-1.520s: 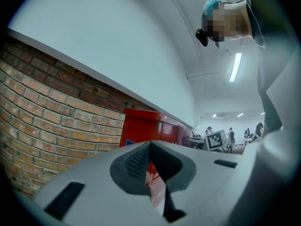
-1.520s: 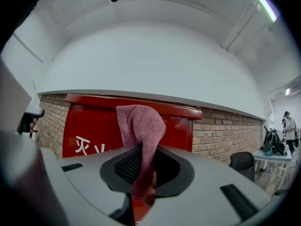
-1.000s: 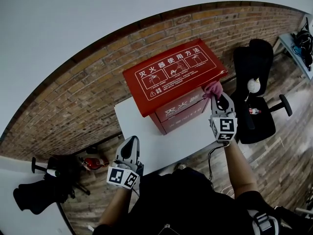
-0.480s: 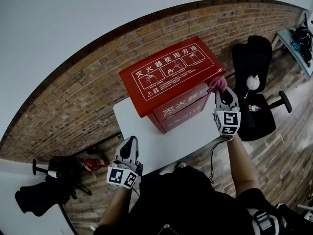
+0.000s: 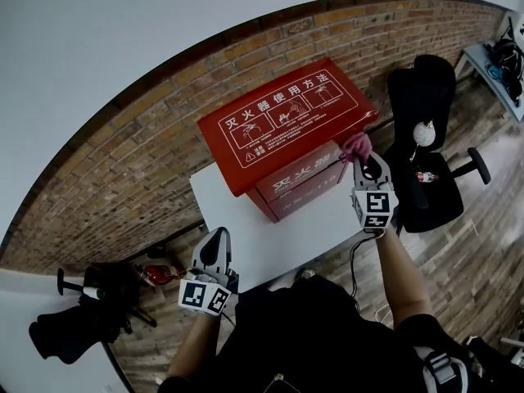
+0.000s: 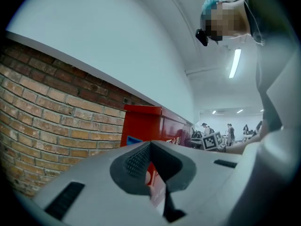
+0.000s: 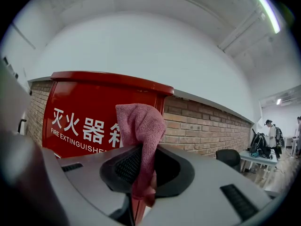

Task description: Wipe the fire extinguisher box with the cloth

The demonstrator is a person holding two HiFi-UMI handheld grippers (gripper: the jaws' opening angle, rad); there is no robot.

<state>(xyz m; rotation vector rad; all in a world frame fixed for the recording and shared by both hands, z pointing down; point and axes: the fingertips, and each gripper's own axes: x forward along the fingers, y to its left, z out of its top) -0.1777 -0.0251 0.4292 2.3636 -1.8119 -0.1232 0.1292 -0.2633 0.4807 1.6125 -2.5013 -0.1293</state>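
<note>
Fire extinguisher box (image 7: 80, 102) reading "FIRE EXTINGUISHE", cloth (image 7: 141, 121) in right gripper (image 7: 141, 166)

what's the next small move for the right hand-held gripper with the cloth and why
Probably ease the right hand-held gripper forward until the pink cloth presses on the front face of the red box, then sweep left. The cloth is clamped in its jaws, close by that face's right edge, and contact isn't clear.

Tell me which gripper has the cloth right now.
The right gripper: its jaws are shut on the pink cloth, up by the right end of the red box. The left gripper is shut on nothing, low and clear of the box.
</note>
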